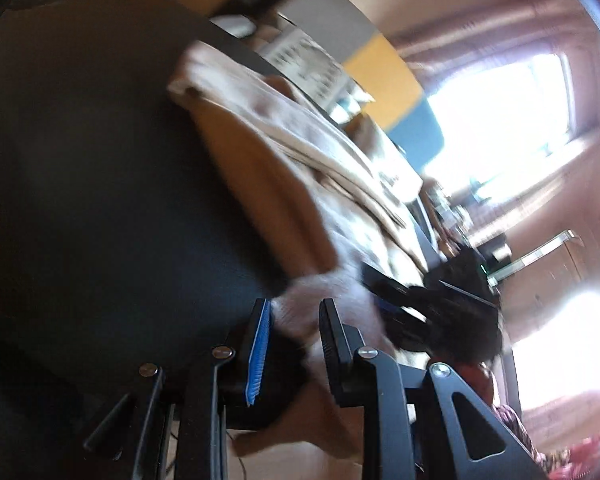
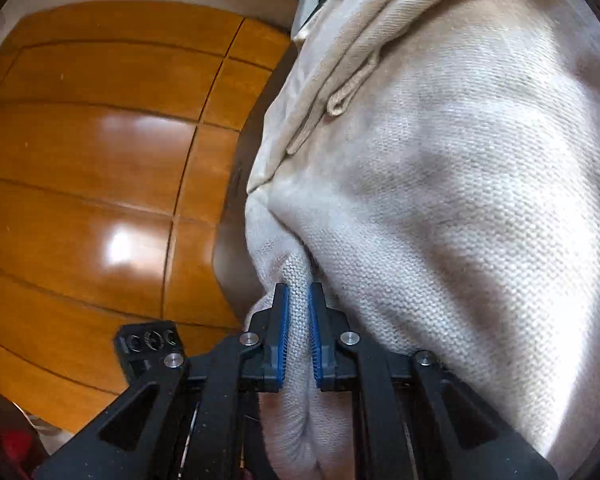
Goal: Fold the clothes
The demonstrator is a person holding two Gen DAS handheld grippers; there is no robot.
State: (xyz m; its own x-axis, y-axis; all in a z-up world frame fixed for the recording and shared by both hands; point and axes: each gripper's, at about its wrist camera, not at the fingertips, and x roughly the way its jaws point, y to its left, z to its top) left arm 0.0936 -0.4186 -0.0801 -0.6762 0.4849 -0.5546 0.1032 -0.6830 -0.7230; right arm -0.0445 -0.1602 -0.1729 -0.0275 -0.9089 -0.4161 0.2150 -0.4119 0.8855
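A cream knit garment (image 2: 440,200) fills the right wrist view, a small loop (image 2: 340,102) of its fabric showing near the top. My right gripper (image 2: 298,312) is shut on a bunched fold of the knit, blue pads pressing on both sides. The left wrist view is blurred: the same garment (image 1: 292,152) lies tan and cream across the black table (image 1: 80,180). My left gripper (image 1: 296,320) has a white corner of the cloth filling the gap between its fingers. Just beyond it, the right gripper (image 1: 374,280) shows as a black shape on the cloth.
Glossy wooden panels (image 2: 100,160) lie left of the garment. Past the table's far edge are cluttered small items, a yellow and blue panel (image 1: 392,84) and a bright window (image 1: 500,120). A dark fuzzy mass (image 1: 468,308) and red patterned cloth (image 1: 560,456) sit at the lower right.
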